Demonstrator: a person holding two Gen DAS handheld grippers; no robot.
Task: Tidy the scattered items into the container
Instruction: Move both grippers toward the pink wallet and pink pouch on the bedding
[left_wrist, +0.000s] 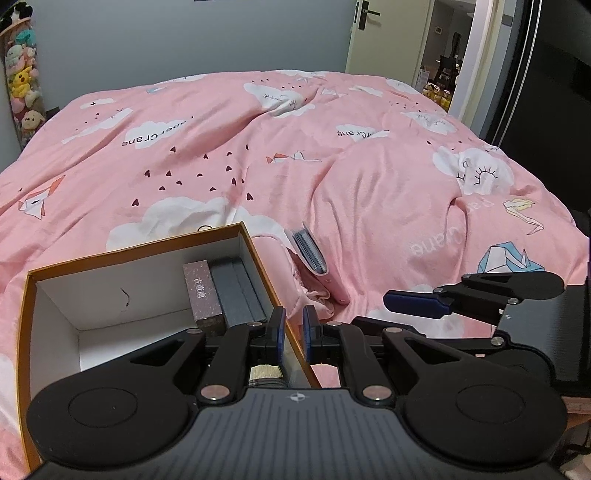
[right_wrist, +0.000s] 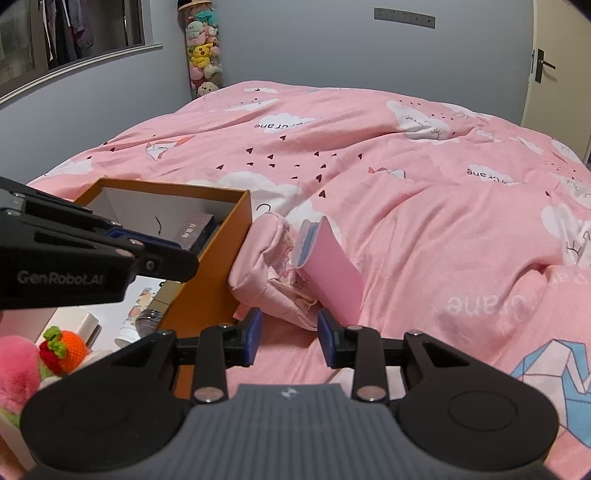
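Left gripper (left_wrist: 293, 334): jaws a narrow gap apart, straddling the box (left_wrist: 258, 254) right wall near its near corner; whether they touch the wall, can't tell. Nothing else between them. Just ahead-left of the jaws, inside the box: a speckled brown carton (left_wrist: 203, 293) and a grey case (left_wrist: 236, 290), side by side against that wall. Ahead-right, outside the box: pink booklet (left_wrist: 314, 254) standing tilted on the duvet (left_wrist: 369, 192), leaning on a bunched pink pouch (left_wrist: 273, 251) that touches the box wall.

Right gripper (right_wrist: 290, 338): jaws well apart, empty, low over the duvet. The pouch sits just ahead between them; the booklet's lower corner is just ahead of the right jaw. The box is ahead-left.
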